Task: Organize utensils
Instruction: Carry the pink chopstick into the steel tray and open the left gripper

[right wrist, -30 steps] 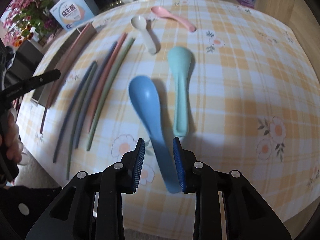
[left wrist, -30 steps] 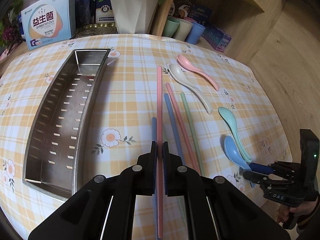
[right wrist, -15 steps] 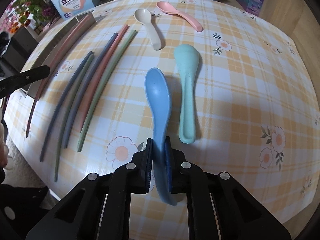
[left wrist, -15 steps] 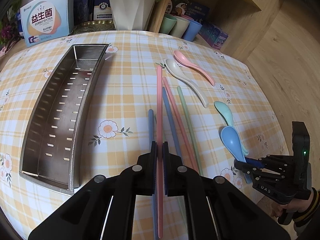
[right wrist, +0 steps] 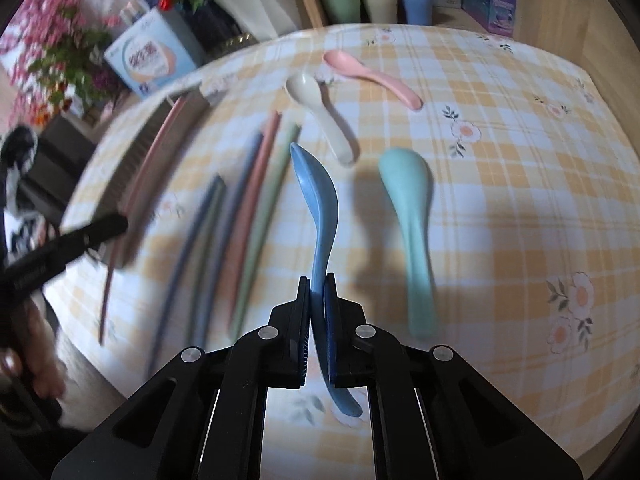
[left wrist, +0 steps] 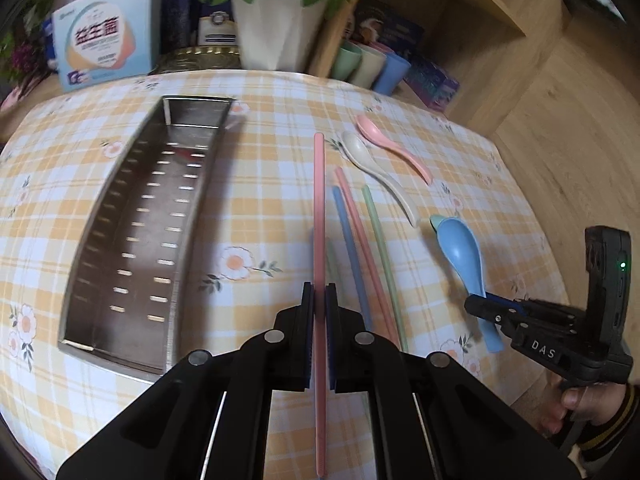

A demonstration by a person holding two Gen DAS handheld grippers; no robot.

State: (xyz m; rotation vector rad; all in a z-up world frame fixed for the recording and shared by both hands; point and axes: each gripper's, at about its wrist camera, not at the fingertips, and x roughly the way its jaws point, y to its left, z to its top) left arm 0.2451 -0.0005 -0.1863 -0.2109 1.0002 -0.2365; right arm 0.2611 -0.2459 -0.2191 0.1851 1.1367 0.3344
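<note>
My left gripper (left wrist: 319, 292) is shut on a long pink chopstick (left wrist: 319, 200), held above the checked tablecloth just right of the perforated steel tray (left wrist: 100, 240). My right gripper (right wrist: 318, 284) is shut on the handle of the blue spoon (right wrist: 316, 192), which hangs off the cloth, turned on its edge with the bowl pointing away. In the left wrist view that gripper (left wrist: 478, 304) and the blue spoon (left wrist: 460, 248) are at the right. The teal spoon (right wrist: 408, 192), white spoon (right wrist: 320, 116) and pink spoon (right wrist: 372, 76) lie on the cloth. Several chopsticks (left wrist: 360, 240) lie between the two grippers.
A white plant pot (left wrist: 276, 28), a printed box (left wrist: 106, 46) and three cups (left wrist: 372, 66) stand behind the table's far edge by a wooden shelf. The table's right edge drops to the wooden floor (left wrist: 580, 140). A hand (left wrist: 580, 400) grips the right tool.
The right gripper closed on the blue spoon's handle and lifted it; the spoon rolled onto its edge. The left gripper kept its hold on the pink chopstick and barely moved.
</note>
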